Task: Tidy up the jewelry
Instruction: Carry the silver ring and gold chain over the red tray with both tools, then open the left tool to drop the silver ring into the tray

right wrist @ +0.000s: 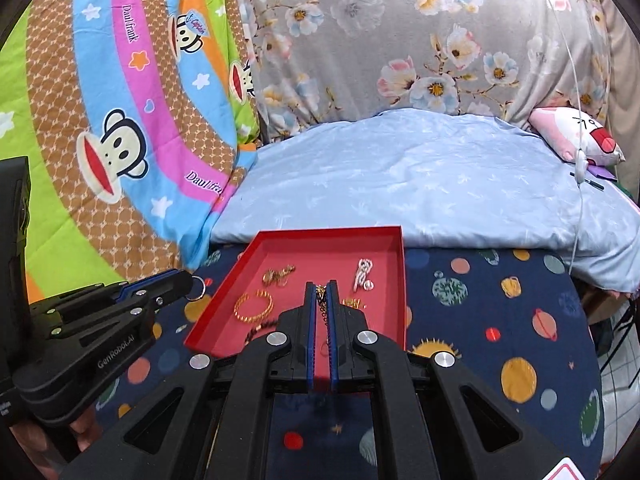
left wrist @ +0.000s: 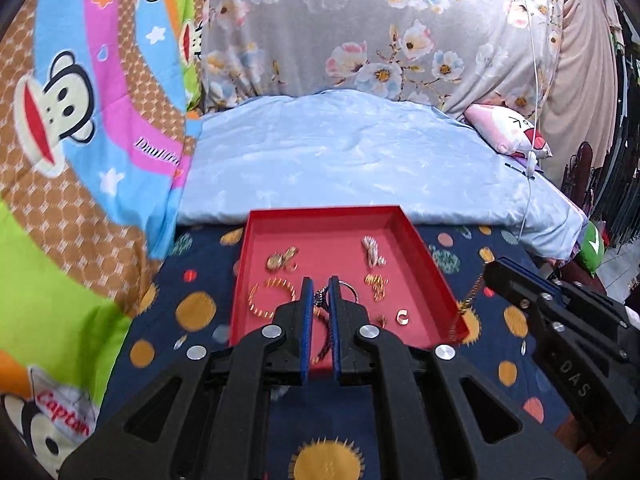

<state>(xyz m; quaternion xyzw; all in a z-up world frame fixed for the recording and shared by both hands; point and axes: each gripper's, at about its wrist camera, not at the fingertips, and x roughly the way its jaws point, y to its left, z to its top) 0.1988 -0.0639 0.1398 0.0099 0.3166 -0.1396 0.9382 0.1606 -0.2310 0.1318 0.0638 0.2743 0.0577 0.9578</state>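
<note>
Over the red tray (left wrist: 424, 256) on the planet-print cover (right wrist: 480, 320), the left tool (left wrist: 321, 288) is clenched on a silver ring (left wrist: 347, 289) with a dark charm, the ring poking out past the right fingertip. Beside it, the right tool (right wrist: 321, 289) grips a gold chain (right wrist: 321, 300) whose long axis hangs straight down between the fingers toward the tray's near-right edge. Loose on the tray floor lie a gold bangle (right wrist: 254, 305), a gold cluster (right wrist: 277, 274) and a white beaded piece (right wrist: 363, 274), all ahead of both tools.
</note>
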